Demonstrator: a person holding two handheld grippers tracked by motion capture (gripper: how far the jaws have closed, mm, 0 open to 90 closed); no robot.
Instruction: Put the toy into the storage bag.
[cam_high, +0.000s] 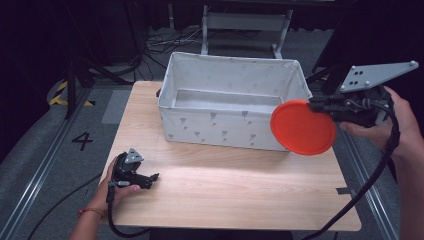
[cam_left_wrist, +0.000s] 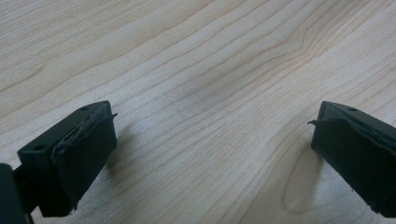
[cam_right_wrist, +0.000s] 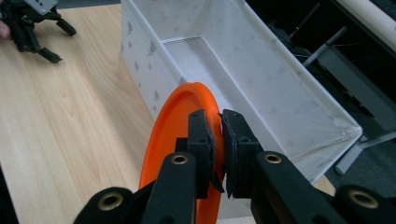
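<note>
An orange round plate (cam_high: 302, 127) hangs in the air at the near right corner of a white fabric bin (cam_high: 232, 75), held on edge. My right gripper (cam_high: 320, 106) is shut on the plate's rim; in the right gripper view its jaws pinch the plate (cam_right_wrist: 175, 126) at my right gripper (cam_right_wrist: 218, 122), with the bin (cam_right_wrist: 243, 70) open and bare just beyond. My left gripper (cam_high: 150, 180) rests low on the wooden table at the near left, jaws open. In the left gripper view my left gripper (cam_left_wrist: 212, 133) has only bare wood between its fingers.
The wooden table (cam_high: 225, 190) has free surface in front of the bin. Dark floor with cables and a metal frame (cam_high: 245, 25) lies behind the table. Rails run along the floor at left (cam_high: 40, 165).
</note>
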